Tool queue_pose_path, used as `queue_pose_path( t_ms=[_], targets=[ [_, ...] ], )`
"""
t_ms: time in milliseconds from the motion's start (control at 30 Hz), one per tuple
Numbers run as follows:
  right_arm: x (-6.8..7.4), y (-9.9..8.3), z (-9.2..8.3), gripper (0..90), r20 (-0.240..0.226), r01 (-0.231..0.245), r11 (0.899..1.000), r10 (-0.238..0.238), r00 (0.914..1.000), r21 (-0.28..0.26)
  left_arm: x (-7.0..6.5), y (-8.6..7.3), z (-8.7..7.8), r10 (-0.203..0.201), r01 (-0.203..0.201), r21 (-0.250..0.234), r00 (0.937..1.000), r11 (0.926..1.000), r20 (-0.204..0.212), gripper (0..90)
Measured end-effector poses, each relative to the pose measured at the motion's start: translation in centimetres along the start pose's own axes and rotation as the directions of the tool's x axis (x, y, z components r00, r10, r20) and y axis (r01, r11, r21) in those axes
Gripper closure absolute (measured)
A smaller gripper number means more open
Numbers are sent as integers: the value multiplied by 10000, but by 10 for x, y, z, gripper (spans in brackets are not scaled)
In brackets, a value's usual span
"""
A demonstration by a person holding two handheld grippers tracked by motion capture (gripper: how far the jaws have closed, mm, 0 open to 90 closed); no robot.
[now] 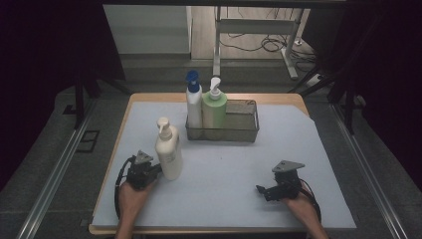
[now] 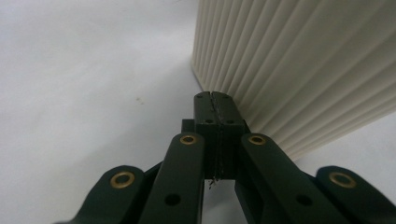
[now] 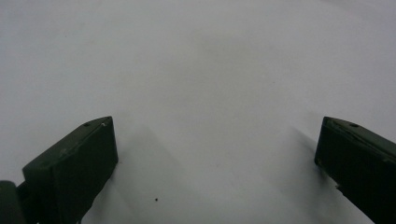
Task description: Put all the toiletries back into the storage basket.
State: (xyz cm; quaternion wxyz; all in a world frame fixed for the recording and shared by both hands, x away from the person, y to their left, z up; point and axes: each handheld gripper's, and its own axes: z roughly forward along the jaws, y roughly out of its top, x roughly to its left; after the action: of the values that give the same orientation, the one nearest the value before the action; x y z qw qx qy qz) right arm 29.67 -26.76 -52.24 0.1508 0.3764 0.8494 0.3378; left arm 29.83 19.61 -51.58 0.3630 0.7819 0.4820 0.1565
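A cream pump bottle [image 1: 168,154] stands upright on the pale mat, left of centre. My left gripper [image 1: 154,171] lies just left of its base, and the jaws are shut on each other with nothing between them. In the left gripper view the closed tips [image 2: 215,107] sit right beside the bottle's ribbed wall [image 2: 299,70]; whether they touch it I cannot tell. My right gripper [image 1: 261,190] rests near the front right of the mat. Its jaws [image 3: 215,149] stand wide open over bare mat.
A wire basket [image 1: 244,130] at the back centre holds a white bottle with a blue cap [image 1: 193,102] and a green pump bottle [image 1: 214,107] at its left end. The pale mat [image 1: 224,174] covers a wooden table.
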Motion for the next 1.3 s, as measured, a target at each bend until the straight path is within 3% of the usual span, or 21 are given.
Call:
queue_pose_path(
  t_ms=[333,800,1300],
  targets=[
    [0,1,0,0,-19,3,10000,-3,10000,39,-10,1,3,82,-83,69,9997,9999,208,893],
    [0,0,0,0,4,-17,10000,17,10000,-6,-32,6,10,821,-842,346,9949,9958,593,892],
    [0,0,0,0,-10,-18,10000,18,10000,10,-50,12,22,1216,-1265,483,9882,9908,933,875]
  ],
)
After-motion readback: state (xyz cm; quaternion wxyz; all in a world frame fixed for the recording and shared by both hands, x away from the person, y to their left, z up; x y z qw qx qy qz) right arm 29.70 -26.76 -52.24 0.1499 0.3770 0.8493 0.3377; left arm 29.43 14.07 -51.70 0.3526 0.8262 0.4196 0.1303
